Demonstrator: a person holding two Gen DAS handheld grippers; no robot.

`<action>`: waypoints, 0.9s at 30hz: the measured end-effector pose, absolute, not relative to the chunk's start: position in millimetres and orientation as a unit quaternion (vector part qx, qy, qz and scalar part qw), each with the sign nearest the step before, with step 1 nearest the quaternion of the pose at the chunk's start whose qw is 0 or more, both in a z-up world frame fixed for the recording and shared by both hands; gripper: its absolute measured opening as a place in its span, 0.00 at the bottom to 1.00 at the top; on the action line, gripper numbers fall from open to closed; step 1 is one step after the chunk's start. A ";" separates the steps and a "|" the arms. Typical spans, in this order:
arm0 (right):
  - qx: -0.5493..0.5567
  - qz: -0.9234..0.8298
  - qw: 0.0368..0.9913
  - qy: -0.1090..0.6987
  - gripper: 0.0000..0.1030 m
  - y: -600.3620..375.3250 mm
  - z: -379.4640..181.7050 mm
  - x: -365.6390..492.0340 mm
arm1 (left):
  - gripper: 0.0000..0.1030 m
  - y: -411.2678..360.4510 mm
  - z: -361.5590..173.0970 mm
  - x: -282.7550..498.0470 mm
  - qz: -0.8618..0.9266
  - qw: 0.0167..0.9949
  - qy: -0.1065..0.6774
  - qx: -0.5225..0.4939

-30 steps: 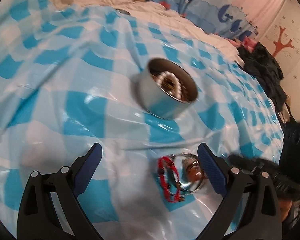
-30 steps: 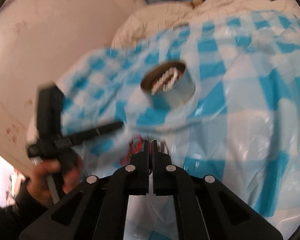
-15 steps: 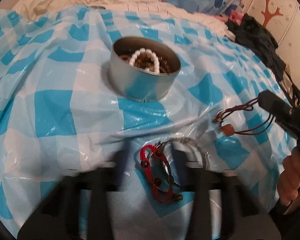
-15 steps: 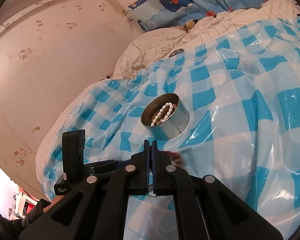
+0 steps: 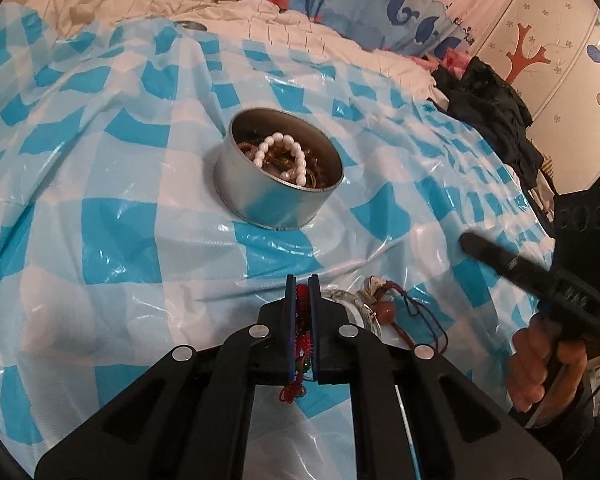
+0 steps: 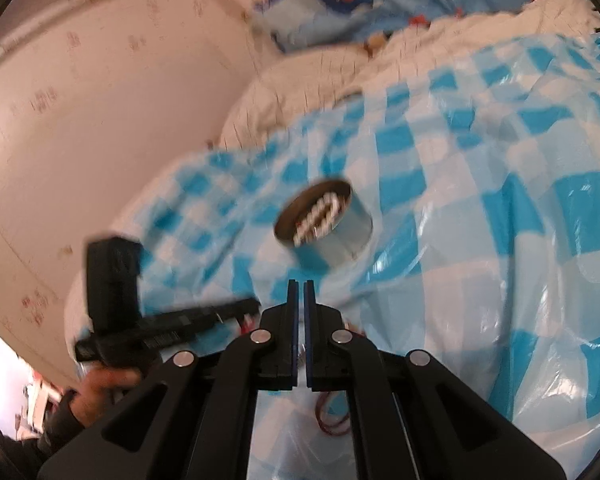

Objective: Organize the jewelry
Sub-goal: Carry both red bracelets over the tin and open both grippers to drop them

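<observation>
The tin (image 5: 278, 184) on the checked sheet (image 5: 120, 236) over the bed already holds a pearl bracelet (image 5: 284, 158) and other beaded pieces, so part of the sorting looks done. The left gripper (image 5: 302, 300) is clamped on the red bracelet (image 5: 302, 320), low over the sheet and short of the tin, so this piece has yet to go in. A metal bangle (image 5: 352, 300) and a dark cord with a brown bead (image 5: 386, 310) lie on the sheet just right of it, while the right gripper (image 6: 299, 292) has its fingers pressed together with nothing visible between them, and I judge these two pieces are left to collect.
</observation>
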State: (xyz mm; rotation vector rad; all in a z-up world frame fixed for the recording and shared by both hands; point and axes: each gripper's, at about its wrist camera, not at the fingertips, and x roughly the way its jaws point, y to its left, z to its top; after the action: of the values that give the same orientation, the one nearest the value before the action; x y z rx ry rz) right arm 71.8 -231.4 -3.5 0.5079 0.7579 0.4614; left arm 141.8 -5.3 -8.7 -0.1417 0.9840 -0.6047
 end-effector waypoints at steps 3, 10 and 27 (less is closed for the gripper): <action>0.185 0.190 0.867 0.422 0.49 -216.9 -17.1 79.7 | 0.04 -3.1 -5.7 141.0 -0.285 0.838 0.460 -0.071; 0.075 0.149 0.864 0.476 0.19 -192.8 -39.2 79.5 | 0.04 3.7 -0.3 143.2 -0.279 0.843 0.453 -0.081; 0.253 0.252 0.888 0.291 0.04 -230.0 24.5 84.2 | 0.04 -7.5 37.5 165.2 -0.290 0.850 0.420 -0.131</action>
State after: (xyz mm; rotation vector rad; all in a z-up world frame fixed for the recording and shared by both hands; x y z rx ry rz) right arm 84.2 -230.0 24.5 0.5251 0.6049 0.5232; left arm 165.2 -7.5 37.5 -0.2751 0.8848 -0.6118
